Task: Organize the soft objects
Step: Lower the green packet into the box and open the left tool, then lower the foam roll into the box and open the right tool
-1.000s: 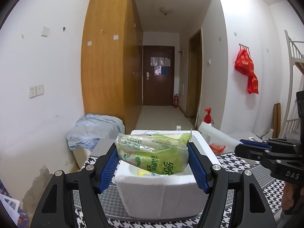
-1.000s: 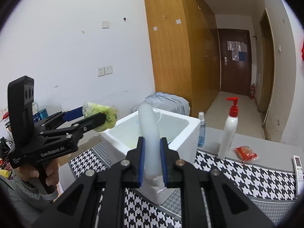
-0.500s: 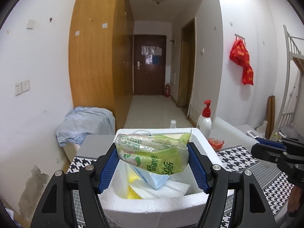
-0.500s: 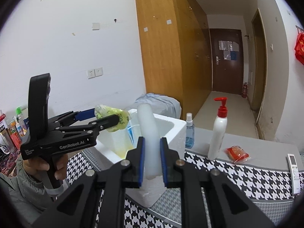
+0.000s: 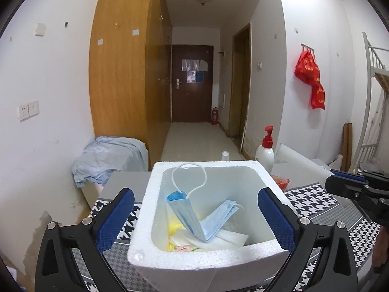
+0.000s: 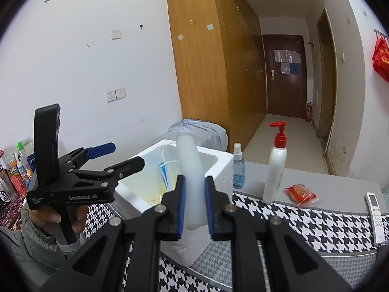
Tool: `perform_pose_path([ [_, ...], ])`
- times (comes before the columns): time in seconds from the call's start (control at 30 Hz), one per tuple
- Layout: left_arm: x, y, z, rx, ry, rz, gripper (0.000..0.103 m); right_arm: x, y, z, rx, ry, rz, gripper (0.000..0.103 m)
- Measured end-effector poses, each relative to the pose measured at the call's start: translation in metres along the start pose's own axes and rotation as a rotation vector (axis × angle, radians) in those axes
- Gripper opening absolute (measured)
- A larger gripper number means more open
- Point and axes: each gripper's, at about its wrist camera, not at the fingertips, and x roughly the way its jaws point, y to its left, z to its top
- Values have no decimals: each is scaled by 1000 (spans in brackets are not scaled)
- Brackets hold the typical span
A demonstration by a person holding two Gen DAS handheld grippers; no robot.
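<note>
Styrofoam box (image 5: 206, 255) holds masks (image 5: 194, 216), perhaps tissues.

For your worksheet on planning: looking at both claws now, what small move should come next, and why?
Probably the right claw carries its white foam roll over the foam box to release. The left claw hangs open and empty above it, with masks already inside.

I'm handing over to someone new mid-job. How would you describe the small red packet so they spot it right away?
Start at the white foam box on the houndstooth table mat, then move right past the blue spray bottle and the tall white pump bottle. The red packet lies flat on the grey strip just right of the pump bottle, left of the white remote. It alone is crinkly, red and lying down.
</note>
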Motion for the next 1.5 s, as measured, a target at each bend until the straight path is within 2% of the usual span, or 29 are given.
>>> perform_pose_path([
  [1.0,-51,53,-15,-55,-44,172,102,47,34,18,-39,53,86,19],
  [1.3,-75,70,-25,-86,-63,214,102,75,32,20,1,110,67,20],
  [1.33,-76,71,-26,-90,-63,218,102,78,31,19,11,115,69,21],
  [1.4,-80,76,-28,-100,-63,229,102,81,30,18,20,124,58,38],
  [1.43,-81,77,-28,-104,-62,233,102,83,30,17,24,129,57,54],
  [1.47,-82,78,-29,-108,-63,235,102,82,30,16,29,131,59,62],
  [1.5,-82,78,-28,-109,-62,236,102,81,30,16,31,132,59,63],
])
